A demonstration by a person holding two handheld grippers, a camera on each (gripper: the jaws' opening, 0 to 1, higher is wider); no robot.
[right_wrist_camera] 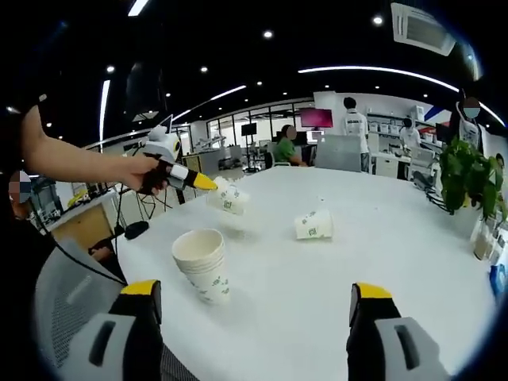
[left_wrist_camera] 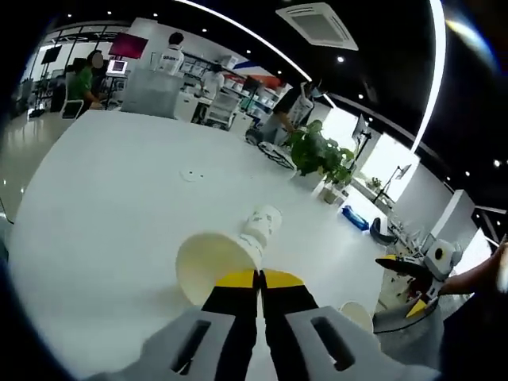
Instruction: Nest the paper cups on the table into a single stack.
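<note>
Yellow-tipped jaws of the left gripper (left_wrist_camera: 259,279) press together on the rim of a paper cup (left_wrist_camera: 216,264), whose open mouth faces the camera just left of and ahead of the tips. Beyond that cup, straight ahead of the jaws, a second cup (left_wrist_camera: 263,225) lies on its side on the white table (left_wrist_camera: 111,206), printed side up. Ahead and to the left of the jaws the tabletop spreads wide and bare up to its far curved edge; right of the jaws the edge comes close, and a potted plant (left_wrist_camera: 321,155) stands past it. Low to the right of the jaws, a cup rim (left_wrist_camera: 357,314) is half cut off behind the gripper body, so I cannot tell how many cups it belongs to.

In the right gripper view, the right gripper (right_wrist_camera: 254,298) has its jaws spread wide apart with nothing between them. Just ahead of its left jaw stands an upright stack of cups (right_wrist_camera: 202,264), mouth up, near the table's left edge. Farther ahead, between the jaws, the lying cup (right_wrist_camera: 313,225) rests apart from the stack with open table all around it. Beyond the stack, the left gripper (right_wrist_camera: 208,184) comes in from the left, held in a hand (right_wrist_camera: 143,173), clamping the tilted cup (right_wrist_camera: 228,197) in the air above the table. People and desks stand far behind the table, too small to make out.
</note>
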